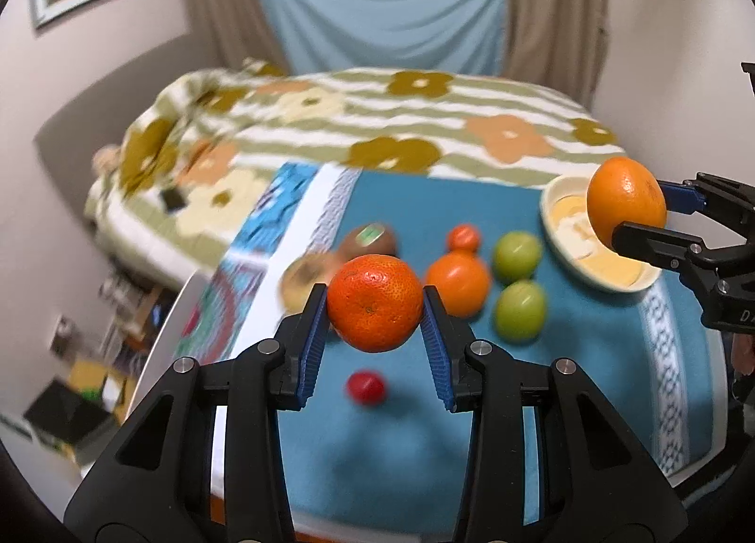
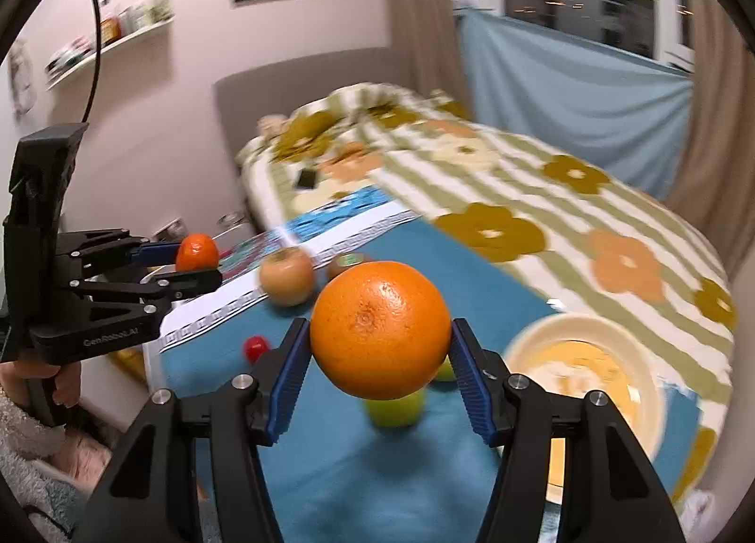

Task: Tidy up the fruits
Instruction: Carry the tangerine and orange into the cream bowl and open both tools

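My left gripper (image 1: 375,302) is shut on a reddish tangerine (image 1: 375,303) and holds it above the blue cloth (image 1: 424,448); it also shows in the right wrist view (image 2: 198,255). My right gripper (image 2: 380,345) is shut on a large orange (image 2: 380,345), held in the air beside the cream bowl (image 2: 627,354); in the left wrist view the orange (image 1: 625,201) hangs at the bowl's rim (image 1: 557,194). On the cloth lie another orange (image 1: 457,281), a small tangerine (image 1: 463,237), two green apples (image 1: 517,251) (image 1: 520,311), a kiwi (image 1: 369,238), a persimmon (image 1: 306,279) and a small red fruit (image 1: 365,387).
The cloth covers a small table next to a bed with a flowered blanket (image 1: 377,118). A dark phone (image 2: 306,178) lies on the bed. A white table edge (image 1: 160,354) and clutter on the floor are at the left. A wall shelf (image 2: 108,43) is behind.
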Tool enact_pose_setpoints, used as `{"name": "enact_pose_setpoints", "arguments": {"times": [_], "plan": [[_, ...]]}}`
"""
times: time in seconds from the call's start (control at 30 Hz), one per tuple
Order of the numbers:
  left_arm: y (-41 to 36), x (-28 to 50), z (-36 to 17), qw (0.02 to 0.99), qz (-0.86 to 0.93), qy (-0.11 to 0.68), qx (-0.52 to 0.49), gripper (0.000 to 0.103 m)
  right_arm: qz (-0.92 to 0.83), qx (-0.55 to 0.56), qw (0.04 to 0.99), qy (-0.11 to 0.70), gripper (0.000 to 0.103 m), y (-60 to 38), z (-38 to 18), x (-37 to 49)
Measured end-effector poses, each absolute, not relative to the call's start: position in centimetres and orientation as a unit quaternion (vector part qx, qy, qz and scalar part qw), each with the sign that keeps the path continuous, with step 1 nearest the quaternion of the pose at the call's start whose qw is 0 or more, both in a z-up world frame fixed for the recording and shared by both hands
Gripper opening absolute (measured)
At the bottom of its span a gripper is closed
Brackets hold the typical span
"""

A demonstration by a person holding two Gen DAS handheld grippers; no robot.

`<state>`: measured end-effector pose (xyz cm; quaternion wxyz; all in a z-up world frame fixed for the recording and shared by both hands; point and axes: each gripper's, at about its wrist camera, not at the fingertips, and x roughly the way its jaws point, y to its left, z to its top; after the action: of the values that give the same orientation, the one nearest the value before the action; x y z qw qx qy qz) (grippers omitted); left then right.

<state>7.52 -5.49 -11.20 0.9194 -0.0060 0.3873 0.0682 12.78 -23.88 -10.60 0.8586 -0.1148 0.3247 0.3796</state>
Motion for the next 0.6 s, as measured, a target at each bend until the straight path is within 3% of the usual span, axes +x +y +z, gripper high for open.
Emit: {"name": "enact_pose_setpoints", "arguments": {"times": [0.6], "plan": [[-17.3, 24.5, -12.5, 0.896, -0.176, 0.402, 0.065, 0.043, 0.149, 0.0, 0.916, 0.374, 0.055, -34.7, -10.8, 19.8]]}}
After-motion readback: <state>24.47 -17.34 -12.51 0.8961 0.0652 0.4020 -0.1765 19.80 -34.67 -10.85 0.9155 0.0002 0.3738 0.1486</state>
